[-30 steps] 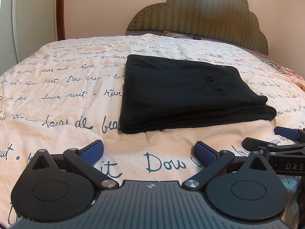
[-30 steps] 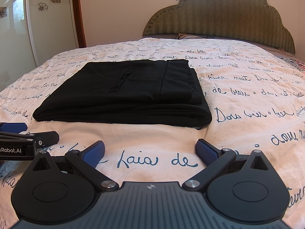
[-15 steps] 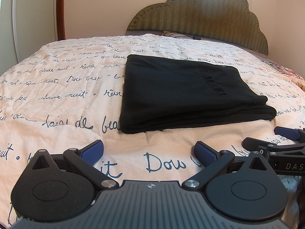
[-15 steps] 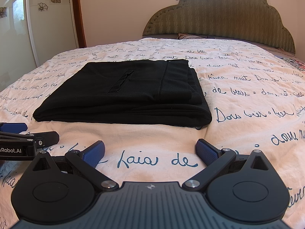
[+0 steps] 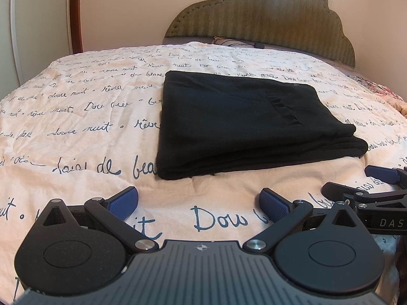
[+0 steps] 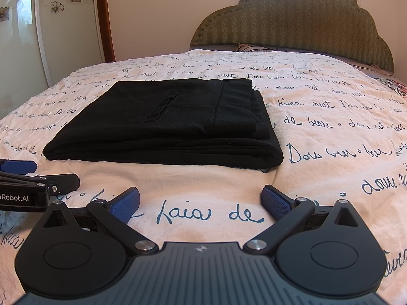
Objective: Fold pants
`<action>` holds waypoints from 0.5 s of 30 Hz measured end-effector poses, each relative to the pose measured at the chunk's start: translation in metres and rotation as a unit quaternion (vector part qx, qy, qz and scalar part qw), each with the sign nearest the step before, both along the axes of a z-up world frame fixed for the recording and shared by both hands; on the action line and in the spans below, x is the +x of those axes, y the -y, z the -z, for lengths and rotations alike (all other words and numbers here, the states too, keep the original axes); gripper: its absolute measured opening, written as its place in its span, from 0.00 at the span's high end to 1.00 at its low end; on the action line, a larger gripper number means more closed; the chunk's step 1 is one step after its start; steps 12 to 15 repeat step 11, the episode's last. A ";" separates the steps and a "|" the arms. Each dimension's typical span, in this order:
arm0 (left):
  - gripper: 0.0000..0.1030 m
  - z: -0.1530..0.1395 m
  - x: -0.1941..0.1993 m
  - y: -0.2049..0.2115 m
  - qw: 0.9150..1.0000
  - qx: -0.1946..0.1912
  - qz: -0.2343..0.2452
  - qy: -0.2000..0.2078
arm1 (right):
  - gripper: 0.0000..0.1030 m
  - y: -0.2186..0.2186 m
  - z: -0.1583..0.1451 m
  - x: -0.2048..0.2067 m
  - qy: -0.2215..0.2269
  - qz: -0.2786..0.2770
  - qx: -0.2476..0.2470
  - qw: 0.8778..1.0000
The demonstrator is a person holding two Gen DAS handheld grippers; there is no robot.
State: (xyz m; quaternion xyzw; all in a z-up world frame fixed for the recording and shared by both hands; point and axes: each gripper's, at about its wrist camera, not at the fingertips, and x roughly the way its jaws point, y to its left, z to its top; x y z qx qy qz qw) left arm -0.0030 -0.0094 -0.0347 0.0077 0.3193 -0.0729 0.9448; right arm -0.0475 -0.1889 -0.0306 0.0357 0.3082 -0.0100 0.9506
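Note:
Black pants [image 5: 236,124] lie folded into a flat rectangle on the bed, several layers stacked, a pocket slit showing on top; the right wrist view shows the same pants [image 6: 173,122]. My left gripper [image 5: 198,202] is open, low over the bedspread, a short way in front of the folded edge, holding nothing. My right gripper [image 6: 201,200] is open too, also just short of the pants and empty. Each view catches the other gripper at its side edge: the right gripper [image 5: 356,185] on the right, the left gripper [image 6: 45,178] on the left.
A cream bedspread [image 5: 76,132] with dark blue handwriting covers the bed. A padded olive headboard [image 6: 292,25] stands at the far end against a pale wall. A wardrobe door [image 6: 17,38] and wooden frame stand at the left. A patterned pillow [image 5: 386,94] lies at far right.

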 end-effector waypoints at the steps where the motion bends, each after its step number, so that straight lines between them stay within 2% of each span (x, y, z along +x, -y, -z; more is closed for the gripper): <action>1: 0.00 0.000 -0.001 0.000 1.000 0.001 0.001 0.004 | 0.00 0.000 0.000 0.000 0.000 0.000 0.000 1.000; 7: 0.00 -0.001 -0.003 0.002 0.999 0.020 -0.024 0.012 | 0.00 0.000 0.000 0.000 0.000 0.000 0.000 1.000; 15: 0.00 -0.001 -0.002 0.001 1.000 0.013 -0.027 0.009 | 0.00 0.000 0.000 0.000 0.000 -0.001 0.001 1.000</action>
